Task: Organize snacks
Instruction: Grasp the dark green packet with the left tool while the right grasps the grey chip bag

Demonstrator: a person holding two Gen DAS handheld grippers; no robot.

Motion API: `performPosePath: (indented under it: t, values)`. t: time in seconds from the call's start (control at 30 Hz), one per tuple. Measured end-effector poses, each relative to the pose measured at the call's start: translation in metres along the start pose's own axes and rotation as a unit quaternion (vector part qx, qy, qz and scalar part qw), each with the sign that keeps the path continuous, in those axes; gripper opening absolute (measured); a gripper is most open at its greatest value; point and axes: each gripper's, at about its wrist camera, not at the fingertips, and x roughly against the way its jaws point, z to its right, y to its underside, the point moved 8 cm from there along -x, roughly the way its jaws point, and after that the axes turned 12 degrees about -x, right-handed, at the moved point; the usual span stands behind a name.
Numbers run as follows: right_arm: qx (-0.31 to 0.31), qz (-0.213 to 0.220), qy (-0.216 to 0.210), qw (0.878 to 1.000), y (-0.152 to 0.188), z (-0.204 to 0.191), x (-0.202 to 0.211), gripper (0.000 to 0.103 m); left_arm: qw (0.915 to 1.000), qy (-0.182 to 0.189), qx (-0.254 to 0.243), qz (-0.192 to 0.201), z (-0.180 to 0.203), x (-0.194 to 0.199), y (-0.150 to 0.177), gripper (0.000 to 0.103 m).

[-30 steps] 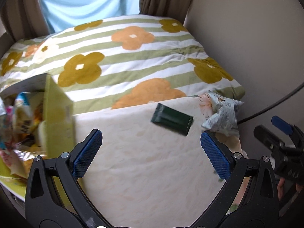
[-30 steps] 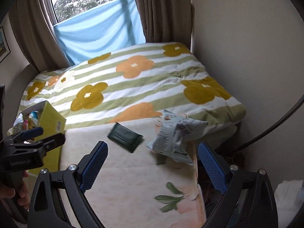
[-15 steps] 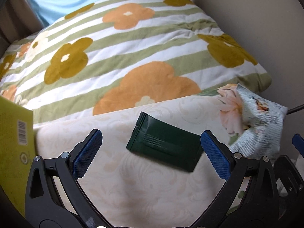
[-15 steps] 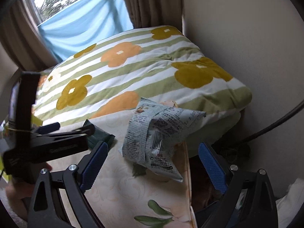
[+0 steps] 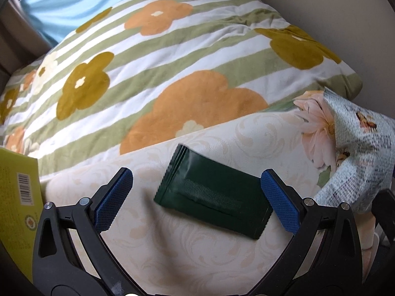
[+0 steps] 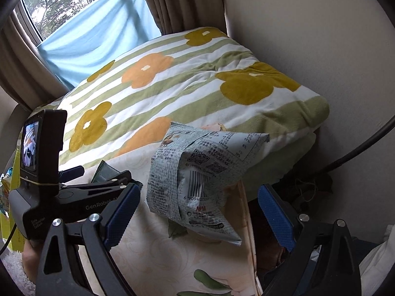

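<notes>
Since 1 second ago both tongs have come forward over the cream cloth (image 5: pixel 197 259), and the yellow box (image 5: pixel 17 197) that filled the left of the left wrist view has slid almost out at its edge.

The left tongs (image 5: pixel 196 199) are spread wide, with the dark green packet (image 5: pixel 213 193) lying flat on the cloth between their 2 blue pads; the right pad's tip looks to be at the packet's right end, though contact cannot be told, and the left pad stands clear of it. In the right wrist view the same tongs (image 6: pixel 108 180) reach in from the left with a small camera on top, half hiding the green packet (image 6: pixel 103 171).

The right tongs (image 6: pixel 198 212) are also spread wide and hold nothing. Just beyond and between their pads sits the pale blue printed bag (image 6: pixel 197 170), crumpled and tilted, barcode side up, at the right edge of the cloth. In the left wrist view that bag (image 5: pixel 358 153) lies just right of the green packet, apart from it.

Behind the cloth lies a striped blanket (image 6: pixel 197 74) with orange and mustard flowers, and beyond it a blue sheet (image 6: pixel 98 34) hangs at the window between brown curtains (image 6: pixel 182 0).
</notes>
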Motion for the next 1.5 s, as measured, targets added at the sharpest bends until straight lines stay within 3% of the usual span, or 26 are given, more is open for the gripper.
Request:
performPosePath:
  t: [0.33,0.7,0.87,1.0,1.17,1.27,1.5]
  values:
    - [0.002,-0.004,-0.009,1.0,0.008,-0.003,-0.001,0.095,0.9998,0.003,0.01,-0.018,-0.008,0.013,0.043,0.103]
    - [-0.022,0.03,-0.013,0.999,0.002,-0.009,0.006,0.095,0.9993,0.028,-0.001,0.024,0.002,0.015,0.013,0.102]
    - [-0.03,0.037,-0.01,0.999,-0.001,-0.011,0.006,0.095,0.9988,0.046,-0.011,0.013,0.008,0.007,0.016,0.073]
    - [-0.035,0.036,-0.008,0.999,-0.001,-0.011,0.002,0.095,0.9976,0.058,-0.031,0.021,0.009,0.009,0.016,0.063]
    - [-0.043,0.035,0.001,0.998,0.001,-0.011,-0.006,0.095,0.9956,0.07,-0.056,0.026,0.012,0.01,0.016,0.059]
    - [-0.045,0.036,0.009,0.998,0.002,-0.012,-0.012,0.095,0.9929,0.079,-0.083,0.033,0.016,0.013,0.015,0.043]
    - [-0.044,0.038,0.032,0.998,-0.001,-0.013,-0.029,0.095,0.9898,0.094,-0.101,0.035,0.016,0.014,0.013,0.041]
